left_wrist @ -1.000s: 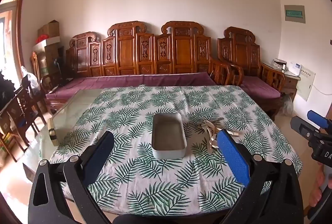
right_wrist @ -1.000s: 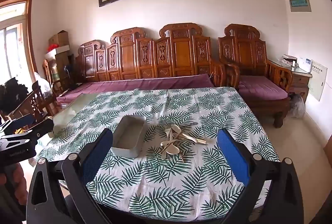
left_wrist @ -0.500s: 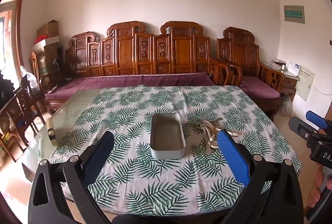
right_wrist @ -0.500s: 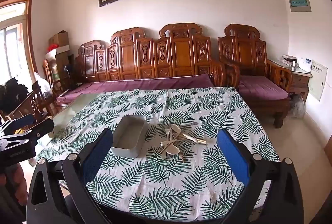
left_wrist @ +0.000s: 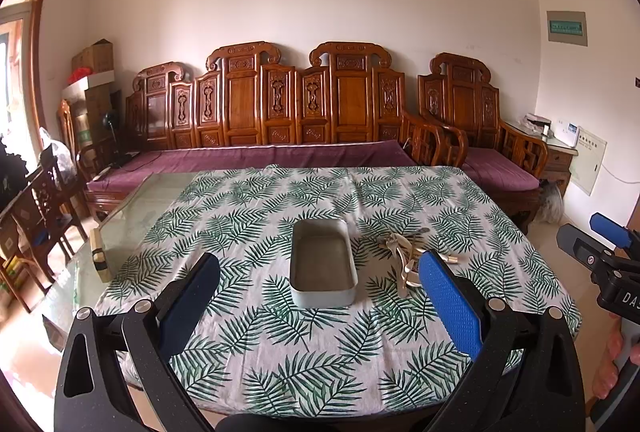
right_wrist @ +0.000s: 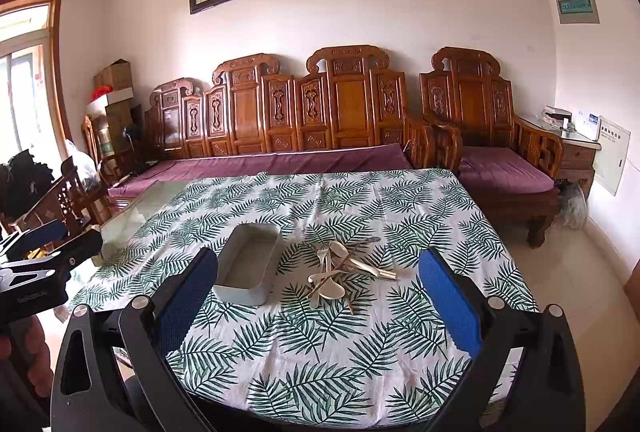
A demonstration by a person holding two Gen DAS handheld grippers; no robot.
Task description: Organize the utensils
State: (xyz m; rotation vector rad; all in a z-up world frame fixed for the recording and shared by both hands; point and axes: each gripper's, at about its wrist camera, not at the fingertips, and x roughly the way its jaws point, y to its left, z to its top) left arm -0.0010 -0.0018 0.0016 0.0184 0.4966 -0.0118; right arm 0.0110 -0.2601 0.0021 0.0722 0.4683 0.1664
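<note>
Gaping claws [left_wrist: 320, 296] above tray [left_wrist: 322, 264]

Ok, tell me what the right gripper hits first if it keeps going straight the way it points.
Probably the pile of utensils, which lies almost centred between the open right gripper fingers. The metal tray sits to the left of that line. Depth is hard to judge, so it might touch the tablecloth first.

You have one grey rectangular tin [right_wrist: 248, 272] on the table and one loose pile of pale utensils [right_wrist: 344, 272] just beside it; the pieces overlap too much for you to count, though at least two spoon bowls and one fork show. You hold two grippers, the left gripper [left_wrist: 320, 304] and the right gripper [right_wrist: 320, 304]. One leaf-print tablecloth [right_wrist: 320, 364] covers the table.
</note>
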